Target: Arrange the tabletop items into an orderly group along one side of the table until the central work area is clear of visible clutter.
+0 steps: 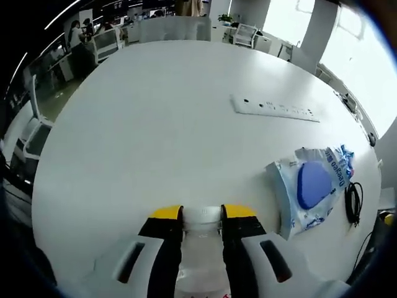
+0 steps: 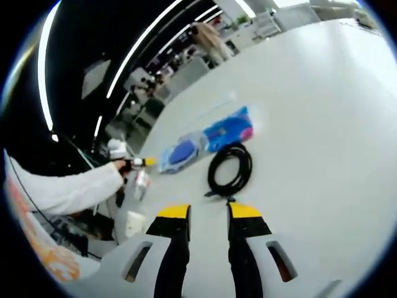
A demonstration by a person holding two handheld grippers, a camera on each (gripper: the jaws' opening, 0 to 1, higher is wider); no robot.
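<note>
Spreading across both views, the white table carries a flat white strip well in from its edges. A clear packet with blue contents lies close to one edge, a coiled black cable just beside it nearer the rim. In the right gripper view the cable lies near two blue packets. The left gripper clamps a pale translucent object between narrow jaws. The right gripper holds nothing, jaws slightly apart.
</note>
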